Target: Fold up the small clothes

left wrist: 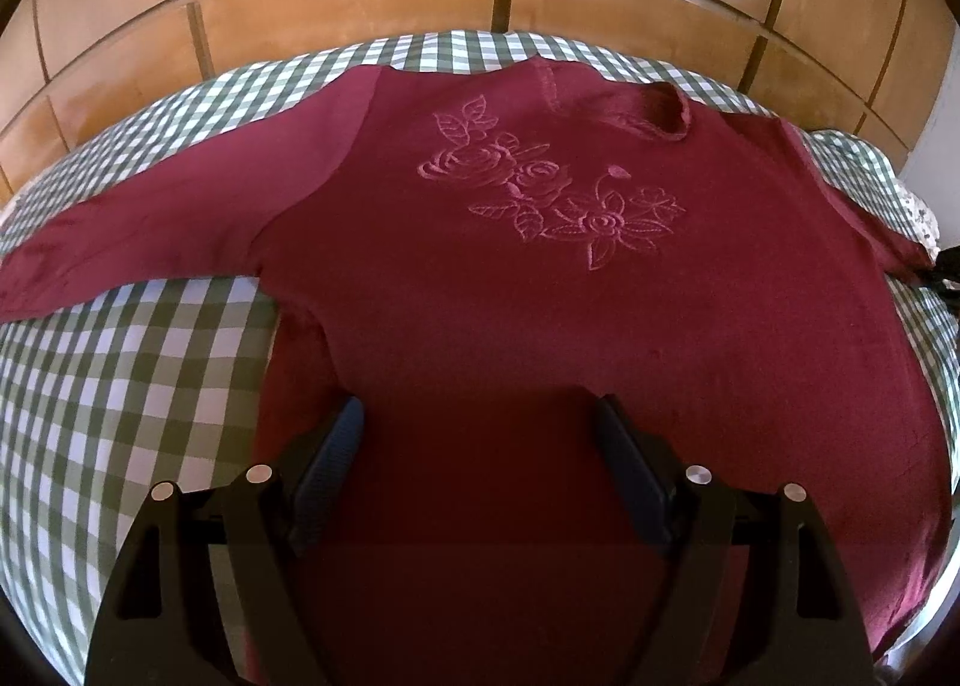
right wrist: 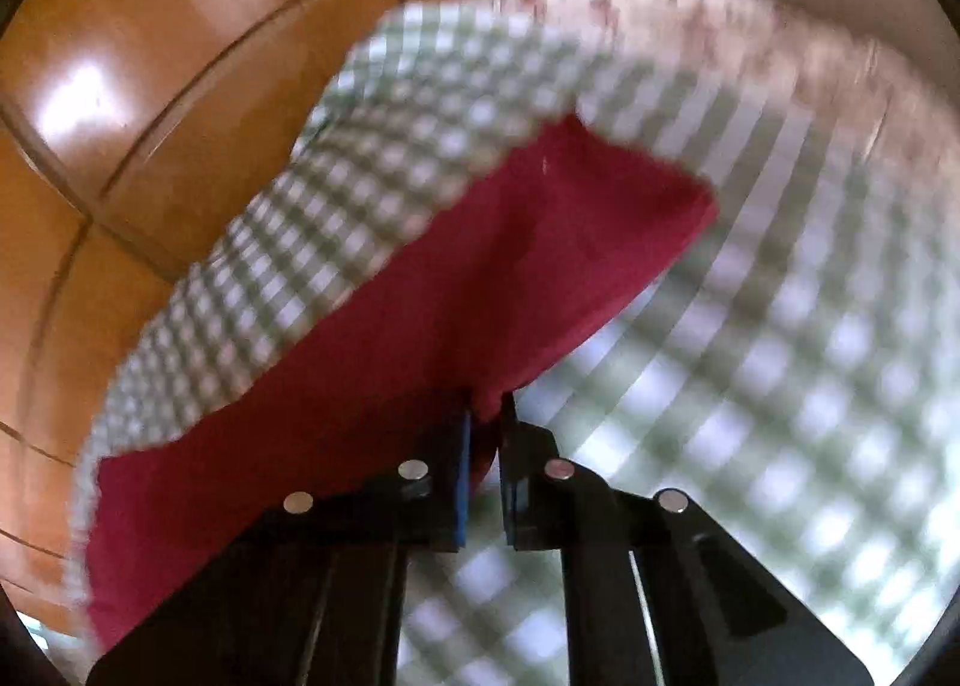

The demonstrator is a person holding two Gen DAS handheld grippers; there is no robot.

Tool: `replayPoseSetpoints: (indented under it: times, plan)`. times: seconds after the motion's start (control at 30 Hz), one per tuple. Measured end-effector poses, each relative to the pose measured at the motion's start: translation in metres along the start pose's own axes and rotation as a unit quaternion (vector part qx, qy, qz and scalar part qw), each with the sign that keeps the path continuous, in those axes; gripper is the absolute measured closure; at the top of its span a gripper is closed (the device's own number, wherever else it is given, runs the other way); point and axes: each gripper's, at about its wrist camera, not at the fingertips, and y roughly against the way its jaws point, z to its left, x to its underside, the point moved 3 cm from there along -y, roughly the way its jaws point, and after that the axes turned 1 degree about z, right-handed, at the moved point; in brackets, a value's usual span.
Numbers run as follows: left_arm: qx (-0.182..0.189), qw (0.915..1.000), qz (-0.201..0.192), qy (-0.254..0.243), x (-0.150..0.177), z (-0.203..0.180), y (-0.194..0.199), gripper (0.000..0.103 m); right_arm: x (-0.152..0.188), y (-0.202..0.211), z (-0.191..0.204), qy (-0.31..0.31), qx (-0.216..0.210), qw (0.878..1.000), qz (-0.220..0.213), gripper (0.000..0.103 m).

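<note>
Your right gripper (right wrist: 486,416) was clamped on the sleeve (right wrist: 540,266) edge, ready to fold it inward. Left gripper (left wrist: 480,416) hung open, empty, over the shirt (left wrist: 510,296) hem; the shirt lay flat ahead on the check cloth (left wrist: 120,386).
</note>
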Motion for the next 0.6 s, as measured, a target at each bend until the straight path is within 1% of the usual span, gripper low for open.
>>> replayPoseSetpoints:
  times: [0.03,0.07,0.1,0.17,0.2,0.23,0.27,0.3,0.37,0.4,0.47,0.5,0.57,0.6]
  plan:
    - [0.001,1.0,0.0,0.0,0.001,0.0,0.0,0.025,0.001,-0.004,-0.008,0.007,0.026,1.0,-0.004,0.097]
    - [0.001,1.0,0.0,0.0,0.001,0.0,0.0,0.024,0.002,-0.011,-0.016,0.003,0.036,0.999,0.01,0.097]
    - [0.0,1.0,0.0,-0.001,0.001,0.0,0.0,0.024,0.003,-0.018,-0.021,-0.003,0.03,0.999,0.023,0.096]
    - [0.0,1.0,0.001,0.0,0.0,0.0,0.0,0.024,0.005,-0.017,-0.02,0.002,0.021,1.0,0.012,0.091]
    - [0.0,1.0,0.002,0.001,0.001,0.0,0.0,0.024,0.007,-0.016,-0.021,-0.005,0.013,1.0,0.014,0.083]
    - [0.002,1.0,0.004,0.004,0.001,0.001,0.002,0.024,0.009,-0.013,-0.022,-0.017,0.004,1.0,0.014,0.071]
    - [0.0,0.9999,0.007,0.007,0.002,0.003,0.004,0.024,0.01,-0.009,-0.022,-0.022,-0.001,1.0,0.014,0.065]
    - [-0.003,0.9999,0.009,0.011,0.002,0.004,0.008,0.024,0.014,-0.001,-0.02,-0.021,-0.001,1.0,0.009,0.053]
    - [-0.015,0.9996,-0.002,0.025,0.005,0.013,0.021,0.024,0.022,0.014,-0.008,-0.007,-0.007,1.0,0.001,0.046]
    - [-0.021,0.9993,-0.004,0.031,0.006,0.018,0.027,0.024,0.028,0.022,0.0,0.003,-0.019,1.0,0.003,0.046]
    - [-0.032,0.9984,-0.004,0.047,0.011,0.031,0.035,0.024,0.048,0.037,0.022,0.036,-0.068,0.997,0.026,0.046]
    - [-0.036,0.9975,-0.004,0.06,0.015,0.042,0.042,0.024,0.063,0.044,0.035,0.057,-0.098,0.993,0.041,0.046]
    - [-0.039,0.9965,-0.003,0.074,0.023,0.055,0.05,0.024,0.095,0.056,0.058,0.097,-0.148,0.981,0.077,0.046]
    - [-0.037,0.996,-0.002,0.081,0.03,0.063,0.055,0.024,0.118,0.063,0.072,0.122,-0.176,0.971,0.103,0.046]
